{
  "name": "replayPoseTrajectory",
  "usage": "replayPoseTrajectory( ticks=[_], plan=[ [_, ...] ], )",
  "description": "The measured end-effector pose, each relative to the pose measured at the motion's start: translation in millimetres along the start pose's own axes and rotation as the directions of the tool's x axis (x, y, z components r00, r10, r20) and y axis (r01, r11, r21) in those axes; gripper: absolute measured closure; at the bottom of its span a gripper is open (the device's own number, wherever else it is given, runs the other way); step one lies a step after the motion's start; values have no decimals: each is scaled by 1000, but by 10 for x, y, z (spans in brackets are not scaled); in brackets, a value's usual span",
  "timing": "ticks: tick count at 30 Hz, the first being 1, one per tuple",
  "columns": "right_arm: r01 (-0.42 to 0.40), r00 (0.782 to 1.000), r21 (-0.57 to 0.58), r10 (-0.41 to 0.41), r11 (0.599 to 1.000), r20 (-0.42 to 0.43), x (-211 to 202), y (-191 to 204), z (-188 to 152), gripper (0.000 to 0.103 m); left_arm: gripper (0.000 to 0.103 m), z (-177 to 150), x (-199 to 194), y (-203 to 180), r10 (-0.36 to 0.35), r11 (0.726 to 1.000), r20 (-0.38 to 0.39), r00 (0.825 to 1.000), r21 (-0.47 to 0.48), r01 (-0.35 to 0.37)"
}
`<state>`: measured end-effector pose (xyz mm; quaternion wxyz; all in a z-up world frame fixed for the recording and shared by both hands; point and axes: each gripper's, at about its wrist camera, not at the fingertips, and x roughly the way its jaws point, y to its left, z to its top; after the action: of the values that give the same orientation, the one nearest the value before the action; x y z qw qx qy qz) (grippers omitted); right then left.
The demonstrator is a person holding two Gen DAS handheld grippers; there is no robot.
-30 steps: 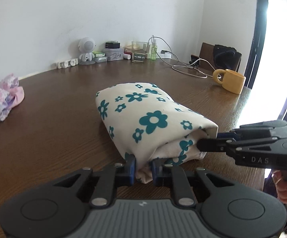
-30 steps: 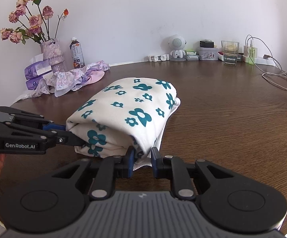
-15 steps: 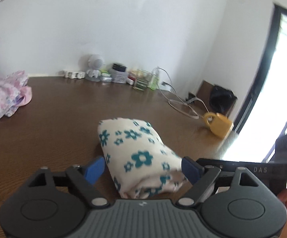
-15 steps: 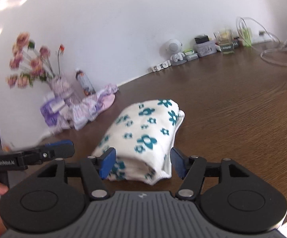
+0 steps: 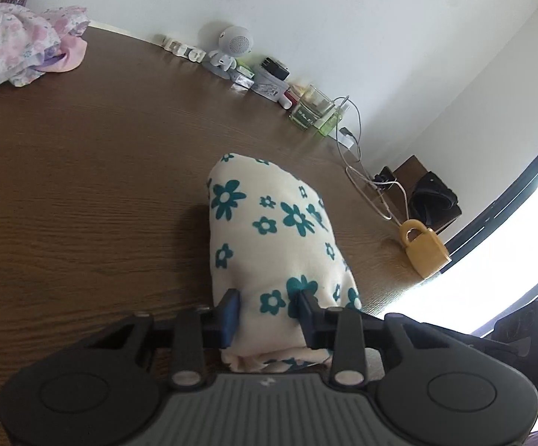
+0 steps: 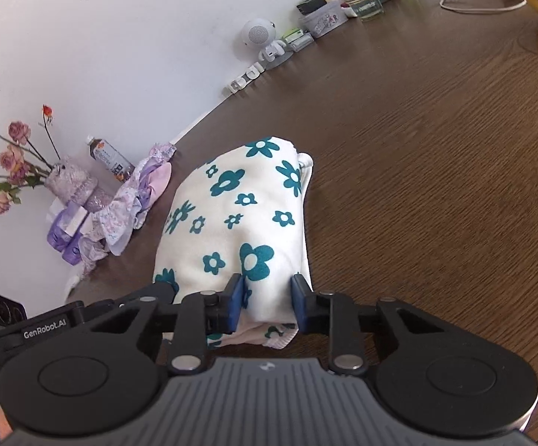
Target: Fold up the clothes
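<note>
We see the folded garment, cream with teal flowers, lying as a thick bundle on the brown wooden table, and we place everything else against it. The left gripper sits at the bundle's near end, its blue-padded fingers pressed into the cloth on either side, pinching a thick fold between them. The right gripper grips the same near end from its own side, its fingers likewise squeezed onto the layered edge. In the right wrist view, the left gripper's black body shows just left of the bundle. Beyond the bundle's far end, against the white wall, stand a small white robot figure and a glass jar. A yellow mug stands to its right; a crumpled pink floral cloth lies well apart to its far left.
</note>
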<state>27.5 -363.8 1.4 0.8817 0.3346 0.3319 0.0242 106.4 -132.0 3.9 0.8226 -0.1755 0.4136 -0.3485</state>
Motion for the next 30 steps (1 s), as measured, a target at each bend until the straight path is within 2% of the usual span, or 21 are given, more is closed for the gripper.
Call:
replayPoseTrajectory(
  ticks=[4, 7, 8, 10, 12, 15, 17, 20, 22, 23, 24, 27, 30],
  plan=[
    [-2, 1000, 9, 2, 1000, -3, 16, -7, 42, 62, 60, 46, -80, -47, 31, 1000, 1, 1000, 5, -31],
    [-4, 1000, 15, 4, 1000, -5, 27, -12, 73, 62, 58, 66, -79, -99, 35, 999, 3, 999, 25, -35],
    [-5, 1000, 17, 5, 1000, -6, 31, -14, 83, 62, 61, 73, -78, -116, 36, 999, 3, 999, 32, -36],
    [-6, 1000, 22, 6, 1000, -7, 39, -18, 104, 73, 74, 83, -73, -143, 39, 998, 3, 999, 43, -39],
    [-6, 1000, -14, 6, 1000, 16, 6, 30, 120, 73, 75, 60, -50, -96, 30, 999, 1, 1000, 34, -30],
    [-3, 998, -95, 9, 996, 70, -74, 140, 142, 66, 67, 113, -127, -174, 50, 996, 34, 998, 67, -52],
    [1, 994, -156, 16, 988, 106, -125, 227, 164, 62, 62, 195, -181, -293, 51, 988, 85, 995, 138, -63],
    [2, 991, -286, 35, 958, 126, -92, 467, 252, 62, 65, 273, -101, -489, 86, 955, 102, 991, 276, -112],
    [25, 995, -354, 11, 935, 100, 30, 579, 296, 62, 76, 289, 34, -582, 124, 921, 72, 990, 363, -142],
    [33, 998, -369, -8, 929, 69, 125, 568, 302, 63, 78, 272, 117, -592, 146, 905, 53, 988, 396, -155],
    [41, 999, -385, -29, 922, 37, 219, 558, 309, 68, 78, 256, 194, -602, 166, 888, 35, 986, 428, -165],
    [53, 996, -430, -81, 901, -47, 475, 524, 332, 68, 78, 218, 314, -630, 199, 844, -5, 980, 509, -168],
    [40, 993, -451, -84, 892, -79, 452, 570, 393, 68, 78, 233, 338, -699, 221, 812, -28, 975, 559, -168]
  ],
)
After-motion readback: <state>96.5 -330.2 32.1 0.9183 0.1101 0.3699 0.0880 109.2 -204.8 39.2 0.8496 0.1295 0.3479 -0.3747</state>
